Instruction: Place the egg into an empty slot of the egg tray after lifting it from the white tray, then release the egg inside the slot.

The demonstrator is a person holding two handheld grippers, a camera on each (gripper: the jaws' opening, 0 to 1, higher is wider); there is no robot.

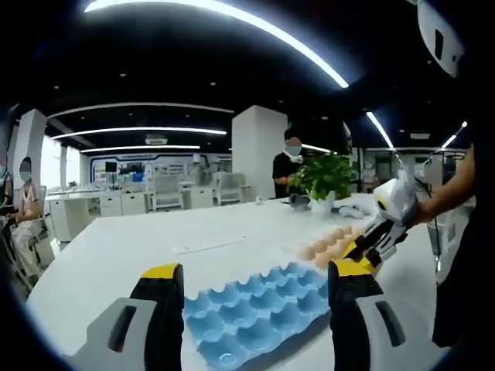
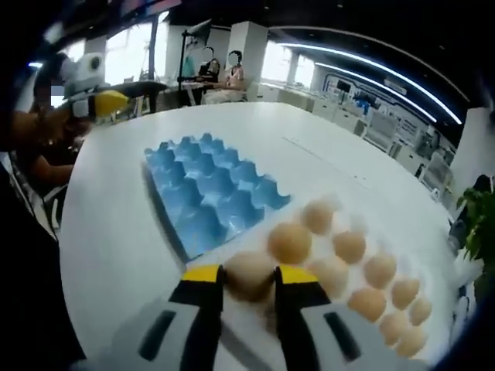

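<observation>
Office space with ceiling light strips, white desks and pillars is lying behind a large white table (image 1: pixel 139 239) on which the work is taking place. Standing at the far edge of that table, beyond the left tongs (image 1: pixel 254 287), is a person in dark clothing (image 1: pixel 288 171) beside a potted green plant (image 1: pixel 329 179). Directly ahead of the left tongs, whose yellow-tipped jaws are standing wide apart with nothing between them, the blue egg tray (image 1: pixel 259 308) is lying flat with all of its visible slots empty. Past the tray's far corner, the white tray (image 2: pixel 352 224) is carrying rows of tan eggs, touching or just beside the blue one. Entering the left gripper view from the right, the right tongs (image 2: pixel 247 277) are reaching down over those eggs. Seen along their own jaws, the right tongs are closing on the egg (image 2: pixel 249 272) at the nearest corner of the white tray, the two tips pressing its sides while it is sitting low at tray level. Ahead and to the left of those tips the blue tray is lying.
</observation>
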